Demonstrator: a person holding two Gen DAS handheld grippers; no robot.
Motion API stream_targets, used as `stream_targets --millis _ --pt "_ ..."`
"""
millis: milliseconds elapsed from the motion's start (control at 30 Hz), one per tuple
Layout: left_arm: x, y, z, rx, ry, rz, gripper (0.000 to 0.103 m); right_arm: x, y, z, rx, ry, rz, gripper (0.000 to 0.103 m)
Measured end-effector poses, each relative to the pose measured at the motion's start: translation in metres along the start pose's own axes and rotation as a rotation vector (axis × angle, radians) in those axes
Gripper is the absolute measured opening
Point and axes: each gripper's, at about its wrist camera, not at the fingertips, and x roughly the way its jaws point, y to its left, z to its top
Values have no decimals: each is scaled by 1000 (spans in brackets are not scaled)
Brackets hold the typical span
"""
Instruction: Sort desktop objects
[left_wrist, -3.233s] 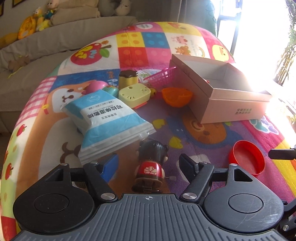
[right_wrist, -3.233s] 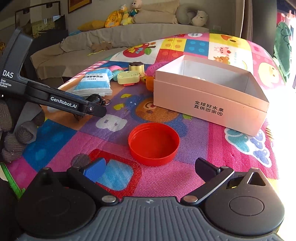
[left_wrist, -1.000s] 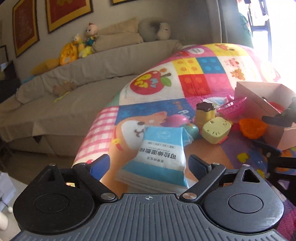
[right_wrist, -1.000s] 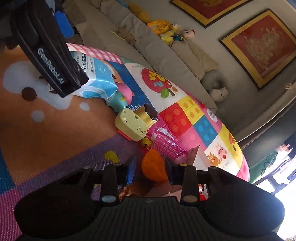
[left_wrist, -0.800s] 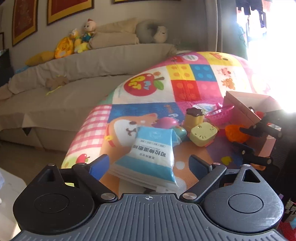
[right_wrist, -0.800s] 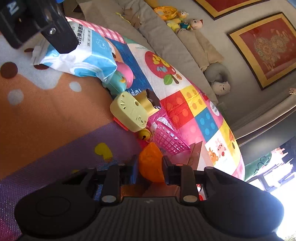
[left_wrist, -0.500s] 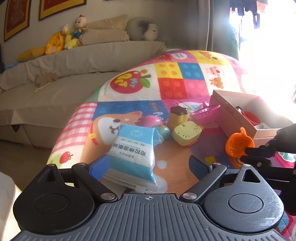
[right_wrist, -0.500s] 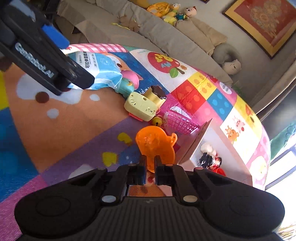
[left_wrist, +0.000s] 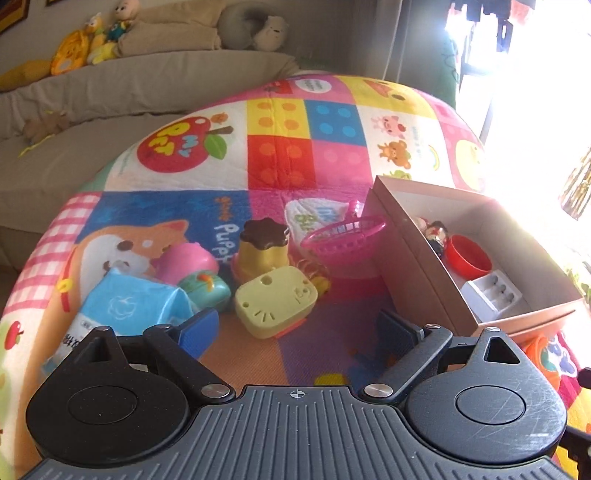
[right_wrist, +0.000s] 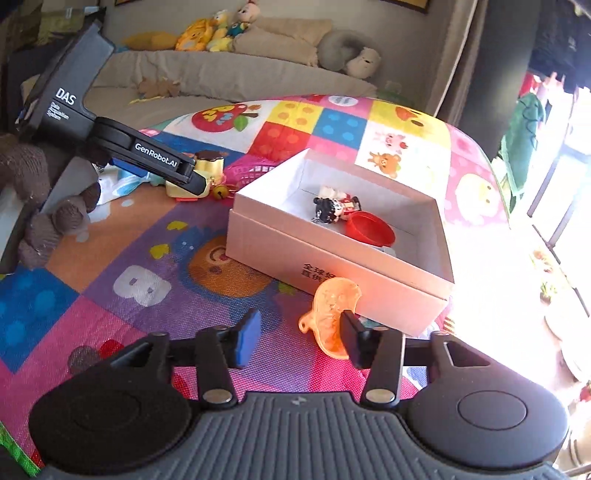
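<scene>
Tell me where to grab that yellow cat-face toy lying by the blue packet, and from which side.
Grip the yellow cat-face toy across its two long flat side edges, coming from above and slightly in front, probably with the left gripper, whose open jaws already face it. It lies flat, face up, a low rounded block; the pudding toy crowds its far side, so the near side is freer.

The right gripper (right_wrist: 299, 338) points down at a slant, its jaws just opening, parted with its right finger (right_wrist: 356, 341) against an orange toy (right_wrist: 332, 314). The left gripper (left_wrist: 297, 332) stands wide and empty, gripped by a hand in a brown knit glove (right_wrist: 35, 199).
</scene>
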Motion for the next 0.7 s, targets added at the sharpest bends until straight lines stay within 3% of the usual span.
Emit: stream_targets --millis 133,233,433,700 --pt "22 -6 7 -20 27 65 82 4 -7 -14 85 -5 -81 70" --pt "28 -6 8 -19 32 100 65 8 -10 -21 122 9 -73 79" --pt "11 -5 -5 34 27 91 63 14 -11 -24 139 6 -58 86" --pt "-56 -12 -65 186 46 -53 61 18 -20 -24 190 23 -26 94"
